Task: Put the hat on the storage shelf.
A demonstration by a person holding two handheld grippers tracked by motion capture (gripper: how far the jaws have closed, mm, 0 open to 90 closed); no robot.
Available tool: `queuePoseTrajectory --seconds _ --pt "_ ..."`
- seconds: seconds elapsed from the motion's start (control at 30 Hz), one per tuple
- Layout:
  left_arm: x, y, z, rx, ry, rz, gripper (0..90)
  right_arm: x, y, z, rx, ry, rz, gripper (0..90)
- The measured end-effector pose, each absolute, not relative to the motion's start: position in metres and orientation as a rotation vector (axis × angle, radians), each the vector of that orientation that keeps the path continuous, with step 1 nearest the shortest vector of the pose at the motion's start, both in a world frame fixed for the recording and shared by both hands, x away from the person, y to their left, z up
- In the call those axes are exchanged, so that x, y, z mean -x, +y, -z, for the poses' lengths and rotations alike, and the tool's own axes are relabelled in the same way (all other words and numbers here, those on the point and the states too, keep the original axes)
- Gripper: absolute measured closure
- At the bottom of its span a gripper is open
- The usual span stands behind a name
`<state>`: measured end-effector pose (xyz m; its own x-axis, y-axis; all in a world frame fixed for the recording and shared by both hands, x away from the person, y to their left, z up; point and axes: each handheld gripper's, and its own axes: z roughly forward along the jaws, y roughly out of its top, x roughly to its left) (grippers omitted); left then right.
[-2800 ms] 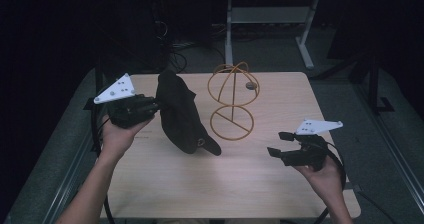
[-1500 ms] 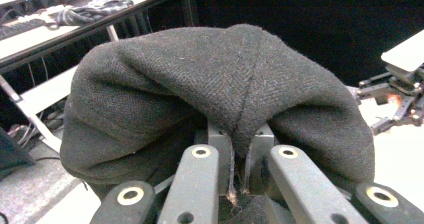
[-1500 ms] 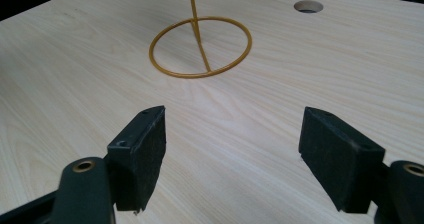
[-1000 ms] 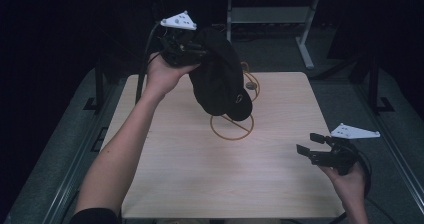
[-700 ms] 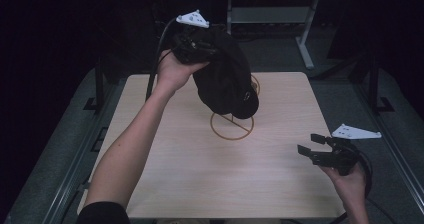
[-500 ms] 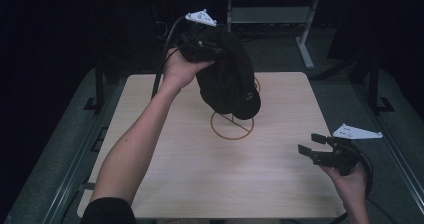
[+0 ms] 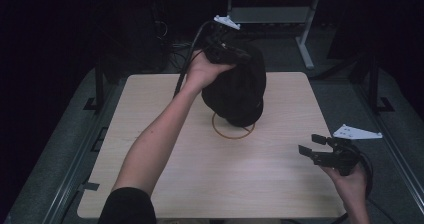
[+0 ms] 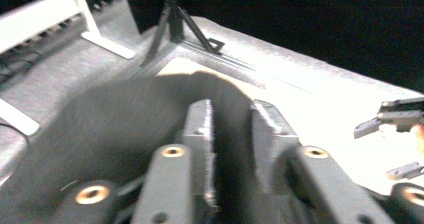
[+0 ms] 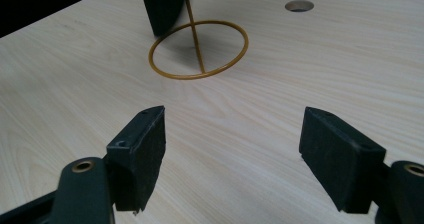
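Hands holding two-jaw grippers are working over a pale wooden table [image 7: 150, 149] in a dark room. The left gripper [image 7: 227, 51] is reaching far across toward the table's back edge, its jaws closed almost together on the top of a black cap [image 7: 237, 91], pinching the fabric; in the left gripper view the dark cloth [image 8: 125, 129] is filling the gap between the two jaws. The cap is hanging over a gold wire stand [image 7: 233, 126] near the middle of the back half of the table, covering the stand's upper part so that the round base ring is what is showing on the wood. In the right gripper view the ring [image 9: 199, 49] and a thin upright wire are standing ahead, with the cap's dark lower edge [image 9: 162, 6] hanging just above them. The right gripper [image 7: 320, 151] is hovering near the table's right edge toward the front corner, well apart from the stand, its jaws spread wide and holding nothing. A small round hole [image 9: 299, 5] is sitting in the tabletop beyond the ring. A white desk frame [image 7: 300, 24] is standing on the grey floor behind the table.
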<state>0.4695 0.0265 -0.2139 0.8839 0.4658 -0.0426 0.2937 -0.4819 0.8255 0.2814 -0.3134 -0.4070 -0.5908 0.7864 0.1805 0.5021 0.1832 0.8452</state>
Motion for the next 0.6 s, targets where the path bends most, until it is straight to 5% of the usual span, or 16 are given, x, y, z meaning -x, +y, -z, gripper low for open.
queuePoseTrajectory --seconds 0.1,0.6 --pt "-0.469 0.014 0.220 -2.184 0.524 -0.276 60.4 -0.280 -0.312 0.408 -1.230 2.173 -1.362 26.0" --pt "-0.462 0.025 0.216 -2.184 0.539 -0.285 55.5 -0.280 -0.311 0.409 -1.228 2.172 -1.358 25.1"
